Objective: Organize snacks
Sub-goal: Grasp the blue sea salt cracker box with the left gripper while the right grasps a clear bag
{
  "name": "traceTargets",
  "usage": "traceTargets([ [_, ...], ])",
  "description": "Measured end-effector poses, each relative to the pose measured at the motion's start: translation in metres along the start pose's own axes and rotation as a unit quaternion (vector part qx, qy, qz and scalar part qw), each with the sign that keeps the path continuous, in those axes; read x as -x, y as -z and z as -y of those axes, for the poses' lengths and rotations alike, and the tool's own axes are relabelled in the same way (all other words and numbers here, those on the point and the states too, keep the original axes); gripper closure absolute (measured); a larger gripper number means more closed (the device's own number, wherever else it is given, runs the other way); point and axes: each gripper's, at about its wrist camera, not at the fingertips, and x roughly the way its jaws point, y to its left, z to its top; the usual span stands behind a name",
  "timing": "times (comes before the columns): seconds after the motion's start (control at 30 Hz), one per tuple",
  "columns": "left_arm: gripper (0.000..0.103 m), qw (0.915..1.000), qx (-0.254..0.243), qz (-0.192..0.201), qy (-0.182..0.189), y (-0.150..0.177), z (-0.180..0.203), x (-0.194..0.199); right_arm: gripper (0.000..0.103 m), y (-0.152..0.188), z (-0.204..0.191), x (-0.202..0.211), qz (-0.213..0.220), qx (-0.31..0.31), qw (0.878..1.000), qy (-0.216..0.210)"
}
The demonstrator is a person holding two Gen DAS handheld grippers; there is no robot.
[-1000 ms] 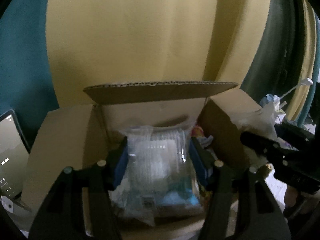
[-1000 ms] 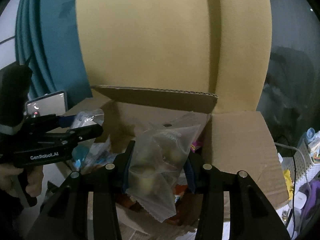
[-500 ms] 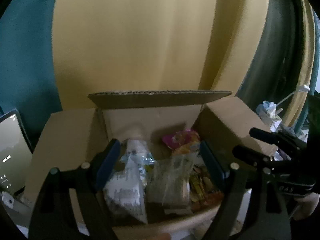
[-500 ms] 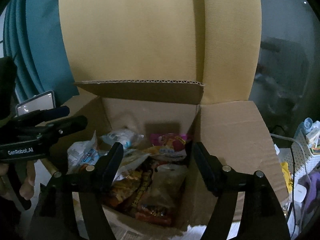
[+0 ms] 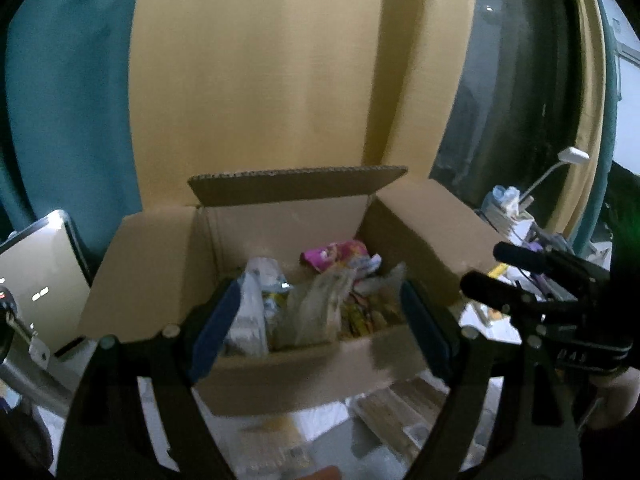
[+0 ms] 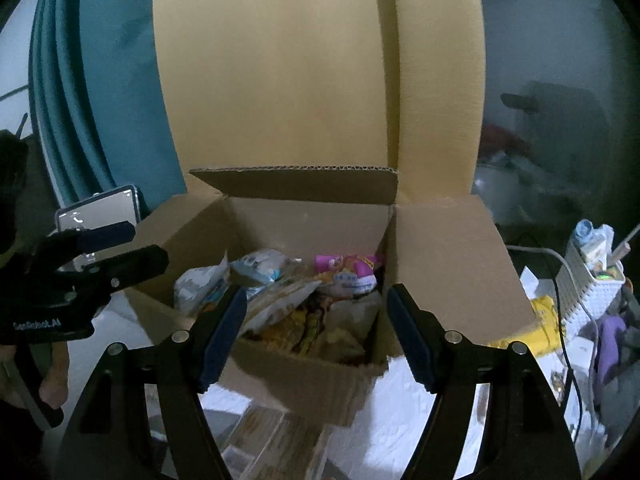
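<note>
Both sets of jaws spread wide and empty: left gripper with nothing between its blue pads, right gripper likewise released, no bag or wrapper pinched in either. Straight ahead of and below both pairs of fingers, an open cardboard box with its flaps folded out, already heaped with snacks: a pink packet against the back wall, a white-and-blue bag at the left side, clear and yellow wrappers piled in the middle. Outward and closer in, below the box's front wall, more flat packets lying loose on a white surface, blurred, long sides seemingly running away from the camera toward the box. In the right wrist view the same loose packets between and under the fingers. Judged from this: a drop into the box just finished, next pick likely one of these near packets, so down and back toward the holder rather than forward. Slightly right of the left gripper's centre line, slightly left of the right gripper's, so between the two; neither hand clearly nearer. Beyond the box, a yellow curtain; at far left a lit phone screen.
</note>
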Motion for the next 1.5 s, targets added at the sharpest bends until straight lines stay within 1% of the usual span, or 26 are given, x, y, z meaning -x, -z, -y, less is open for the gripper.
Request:
traceTargets([
  [0.27, 0.02, 1.0, 0.0, -0.01, -0.002, 0.025, 0.018, 0.023, 0.028, 0.022, 0.002, 0.027, 0.001, -0.008, 1.0, -0.004],
  [0.63, 0.02, 0.9991, 0.003, -0.041, 0.001, 0.067, 0.033, 0.033, 0.028, 0.066, 0.015, 0.052, -0.018, -0.03, 0.999, 0.001],
  [0.83, 0.02, 0.9976, 0.012, -0.068, 0.002, 0.094, 0.031, 0.031, 0.028, 0.09, 0.016, 0.054, -0.037, -0.037, 0.999, 0.002],
  [1.07, 0.02, 0.9948, 0.023, -0.099, -0.008, 0.128, 0.025, 0.032, 0.028, 0.12, 0.02, 0.053, -0.062, -0.052, 0.997, 0.004],
  [1.37, 0.02, 0.9904, 0.038, -0.131, -0.023, 0.169, 0.013, 0.038, 0.028, 0.153, 0.007, 0.042, -0.1, -0.055, 0.993, 0.0],
  [1.5, 0.02, 0.9877, 0.041, -0.148, -0.033, 0.186, 0.009, 0.042, 0.028, 0.163, -0.002, 0.035, -0.114, -0.057, 0.992, -0.006],
])
